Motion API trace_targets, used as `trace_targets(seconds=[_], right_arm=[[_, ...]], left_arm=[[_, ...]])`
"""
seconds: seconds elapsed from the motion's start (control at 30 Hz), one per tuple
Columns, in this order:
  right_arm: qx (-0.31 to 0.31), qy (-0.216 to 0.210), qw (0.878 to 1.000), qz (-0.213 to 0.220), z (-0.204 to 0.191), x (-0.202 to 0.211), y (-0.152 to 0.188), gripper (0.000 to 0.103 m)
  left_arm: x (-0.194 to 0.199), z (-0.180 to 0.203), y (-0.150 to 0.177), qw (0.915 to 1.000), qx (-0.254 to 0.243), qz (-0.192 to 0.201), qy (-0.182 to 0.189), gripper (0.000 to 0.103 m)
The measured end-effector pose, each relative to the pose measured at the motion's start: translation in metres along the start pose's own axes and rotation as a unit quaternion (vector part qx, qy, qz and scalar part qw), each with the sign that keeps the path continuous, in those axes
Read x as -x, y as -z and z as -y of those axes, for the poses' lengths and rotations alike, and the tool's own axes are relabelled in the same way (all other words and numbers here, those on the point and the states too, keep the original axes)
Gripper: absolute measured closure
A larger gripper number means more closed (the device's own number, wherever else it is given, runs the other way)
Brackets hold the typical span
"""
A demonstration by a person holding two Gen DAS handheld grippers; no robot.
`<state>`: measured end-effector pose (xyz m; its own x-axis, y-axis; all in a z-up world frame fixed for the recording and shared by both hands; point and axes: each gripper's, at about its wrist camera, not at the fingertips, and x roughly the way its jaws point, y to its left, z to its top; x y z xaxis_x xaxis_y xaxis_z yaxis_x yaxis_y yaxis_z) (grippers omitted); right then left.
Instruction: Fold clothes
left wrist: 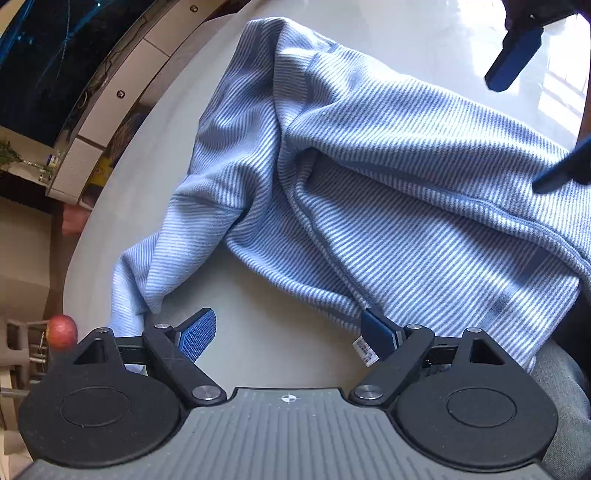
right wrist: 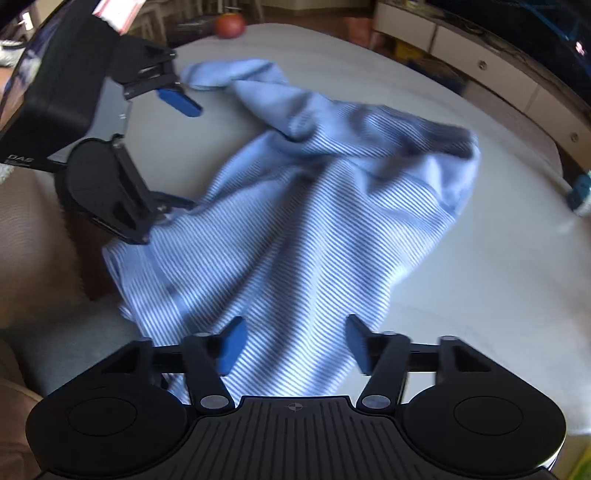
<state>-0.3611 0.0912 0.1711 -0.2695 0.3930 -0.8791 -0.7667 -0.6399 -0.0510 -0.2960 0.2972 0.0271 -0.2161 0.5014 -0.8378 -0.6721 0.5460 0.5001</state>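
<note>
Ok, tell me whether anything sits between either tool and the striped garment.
Nothing visible does. The left tool stands open at the striped garment's near edge, with only bare table between its fingers. The right tool is open with the cloth directly under it. The apple sits far off at the table's edge.

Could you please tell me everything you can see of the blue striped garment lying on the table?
The striped garment is a soft ribbed knit in fine light blue and white stripes. It lies crumpled and unfolded on the pale table, with deep creases and one sleeve trailing away. A small white label shows at its near hem. The left gripper stands open, its blue pads close to the cloth's edge. The right gripper is open with the fabric between its fingers, not pinched.
</note>
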Motion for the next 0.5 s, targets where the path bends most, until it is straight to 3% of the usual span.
trace_targets(seconds=[0.37, 0.5], right_arm=[[-0.007, -0.010, 1.000, -0.015, -0.008, -0.016, -0.009, 0.037], [-0.013, 0.005, 1.000, -0.026, -0.010, -0.022, -0.006, 0.037]], left_arm=[[-0.002, -0.005, 0.015, 0.9987, 0.042, -0.012, 0.028, 0.018], [-0.005, -0.009, 0.015, 0.9971, 0.065, -0.009, 0.040, 0.018]])
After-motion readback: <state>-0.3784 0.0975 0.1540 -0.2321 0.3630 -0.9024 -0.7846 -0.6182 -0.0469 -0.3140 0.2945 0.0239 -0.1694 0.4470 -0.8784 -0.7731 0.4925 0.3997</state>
